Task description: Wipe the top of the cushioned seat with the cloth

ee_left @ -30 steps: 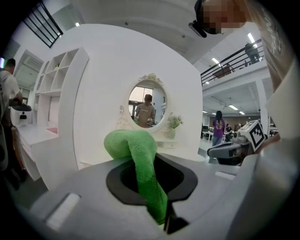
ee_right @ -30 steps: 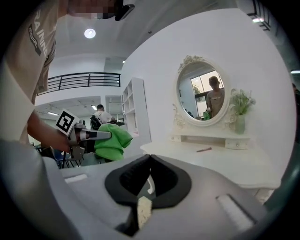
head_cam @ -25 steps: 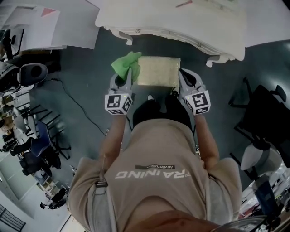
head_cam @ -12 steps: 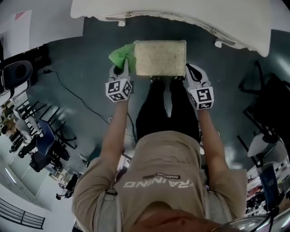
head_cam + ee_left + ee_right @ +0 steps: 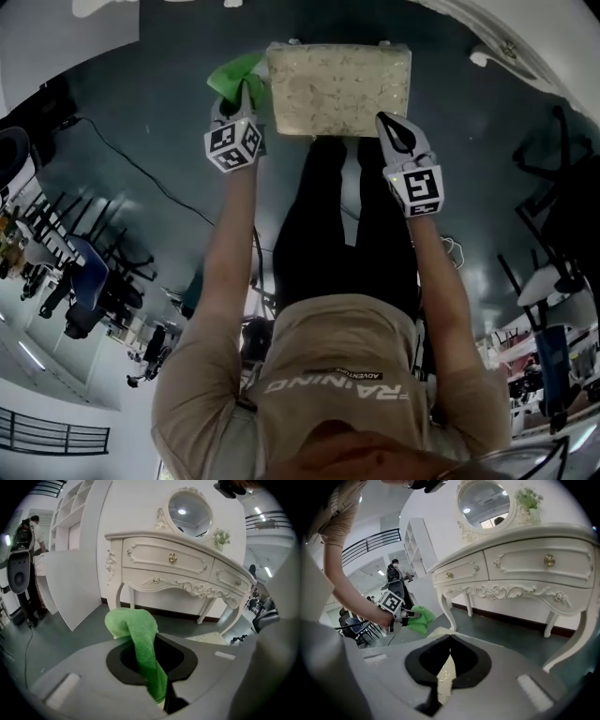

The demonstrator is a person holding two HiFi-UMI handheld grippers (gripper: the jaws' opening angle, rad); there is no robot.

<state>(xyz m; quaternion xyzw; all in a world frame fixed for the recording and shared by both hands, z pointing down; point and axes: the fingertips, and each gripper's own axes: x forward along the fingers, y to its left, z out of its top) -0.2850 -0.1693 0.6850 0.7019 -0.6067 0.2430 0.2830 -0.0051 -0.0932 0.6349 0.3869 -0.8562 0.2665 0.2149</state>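
The cushioned seat [image 5: 337, 89] has a cream, speckled top and lies at the top middle of the head view. My left gripper [image 5: 241, 96] is by the seat's left edge, shut on a green cloth [image 5: 232, 73] that bunches out past its tips. In the left gripper view the cloth [image 5: 133, 625] hangs through the left gripper [image 5: 154, 667], and a corner of the seat [image 5: 212, 638] shows to the right. My right gripper [image 5: 394, 127] is at the seat's front right corner. Its jaws meet in the right gripper view, with the seat [image 5: 444, 679] showing below my right gripper [image 5: 450, 639].
A white carved dressing table [image 5: 178, 569] with a round mirror [image 5: 190, 510] stands just beyond the seat; its legs [image 5: 446, 611] come down near the seat. The person's legs [image 5: 342, 225] stand behind the seat. A cable [image 5: 141, 183] and chairs [image 5: 84, 291] lie left.
Both grippers have reached further forward along the seat's sides. The dressing table has slid up almost out of the head view. The cloth stays in the left gripper.
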